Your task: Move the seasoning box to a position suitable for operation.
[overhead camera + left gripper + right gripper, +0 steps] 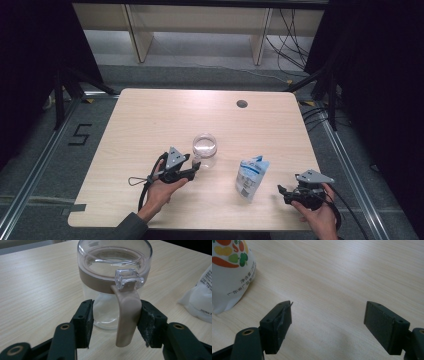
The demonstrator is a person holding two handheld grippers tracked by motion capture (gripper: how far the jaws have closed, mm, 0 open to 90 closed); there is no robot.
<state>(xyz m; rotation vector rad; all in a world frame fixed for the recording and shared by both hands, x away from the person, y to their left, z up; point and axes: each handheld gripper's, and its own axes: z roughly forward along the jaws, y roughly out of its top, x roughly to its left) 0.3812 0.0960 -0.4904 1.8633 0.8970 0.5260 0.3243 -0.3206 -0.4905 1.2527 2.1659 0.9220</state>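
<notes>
**Left hand-held gripper straddles the mug handle**

In the high view, a clear glass mug stands just below the middle of the frame on the light wooden table. The left hand-held gripper sits at its lower left. In the left gripper view its jaws stand half open around the beige handle: the right pad is against the handle, the left pad is apart from it. At lower right of the high view, the right hand-held gripper rests wide open and empty, just beside a white pouch that stands right of the mug.
</notes>
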